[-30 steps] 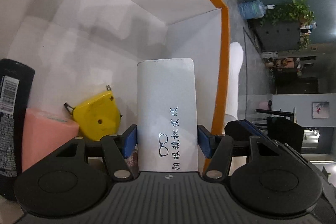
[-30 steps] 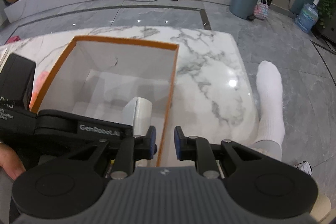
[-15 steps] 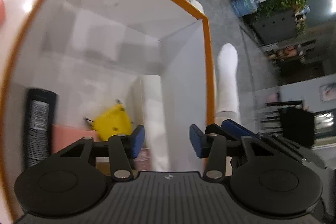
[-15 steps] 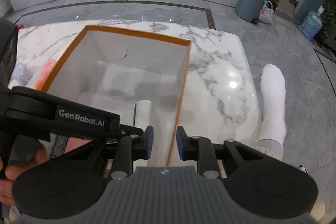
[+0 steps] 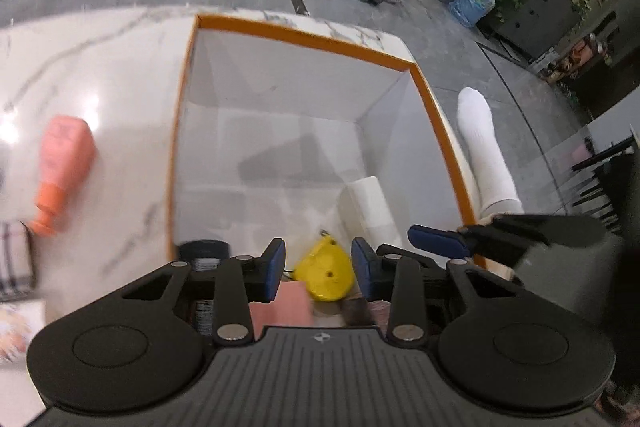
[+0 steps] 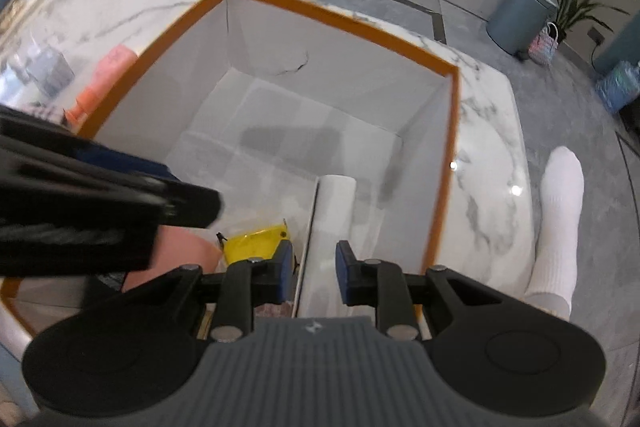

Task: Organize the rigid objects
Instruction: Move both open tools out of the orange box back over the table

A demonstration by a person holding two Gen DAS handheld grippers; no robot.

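Left wrist view: your box (image 5: 304,39) with its orange rim stands on the marble table (image 5: 100,75), partly filled.
Inside, along the right wall, you have the white case (image 5: 370,207) standing on edge; beside it lie the yellow tape measure (image 5: 326,269), a pink block (image 5: 282,301) and a dark bottle (image 5: 204,251) at the near left corner. An orange bottle (image 5: 60,163) lies outside on the table, left of the box. Your left gripper (image 5: 318,269) hangs above the box contents; its jaws have just been closing and now stand at a narrow gap with nothing between the pads. Your right gripper (image 6: 314,273) hovers over the near end of the white case, jaws also narrow, gripping nothing; whether it touches the case you cannot tell.
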